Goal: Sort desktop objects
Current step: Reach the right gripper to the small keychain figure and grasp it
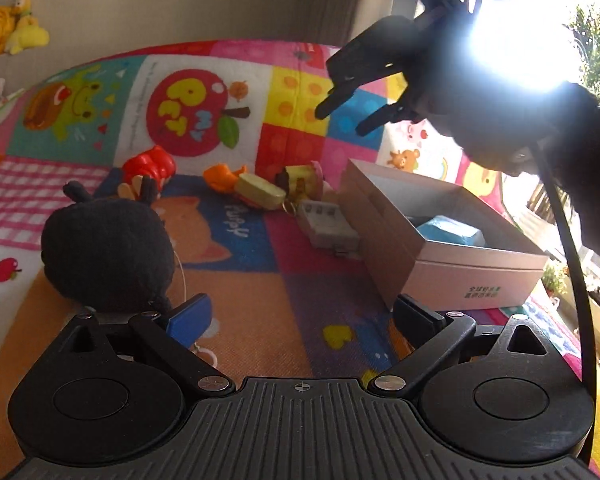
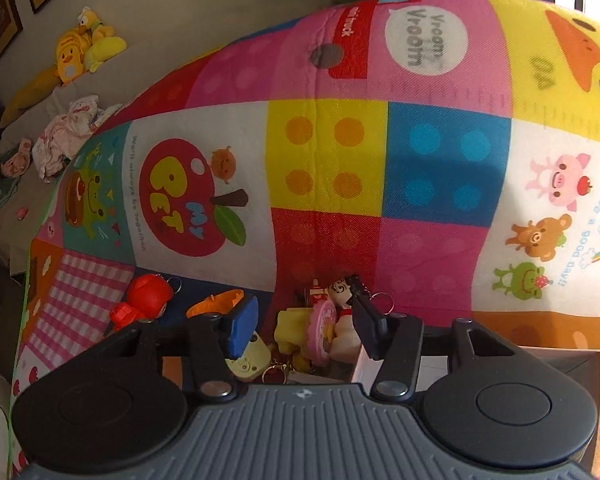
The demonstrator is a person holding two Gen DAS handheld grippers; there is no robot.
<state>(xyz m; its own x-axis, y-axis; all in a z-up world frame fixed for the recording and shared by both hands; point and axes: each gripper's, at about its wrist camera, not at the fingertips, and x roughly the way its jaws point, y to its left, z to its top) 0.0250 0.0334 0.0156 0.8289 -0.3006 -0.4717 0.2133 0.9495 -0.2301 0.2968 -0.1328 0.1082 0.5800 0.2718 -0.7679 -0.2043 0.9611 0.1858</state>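
Observation:
Small toys lie on a colourful play mat: a black plush ball [image 1: 108, 248], a red figure [image 1: 150, 166], an orange toy [image 1: 220, 176], a yellow-green block [image 1: 260, 192], a grey case [image 1: 328, 224]. An open pink box [image 1: 460, 264] holds a blue item [image 1: 448, 230]. My left gripper [image 1: 300, 316] is open and empty, low over the mat between the plush and the box. My right gripper [image 1: 344, 118] hangs open and empty above the toys. In the right wrist view the right gripper [image 2: 304, 328] is open above a pink-and-yellow keychain cluster [image 2: 320, 328], with the red figure [image 2: 144, 296] at left.
The mat rises in a fold behind the toys [image 2: 340, 160]. Yellow plush toys [image 2: 84, 52] and crumpled clothes [image 2: 68, 136] lie on a sofa at the back left. A bright window with plants [image 1: 592, 40] is at the right.

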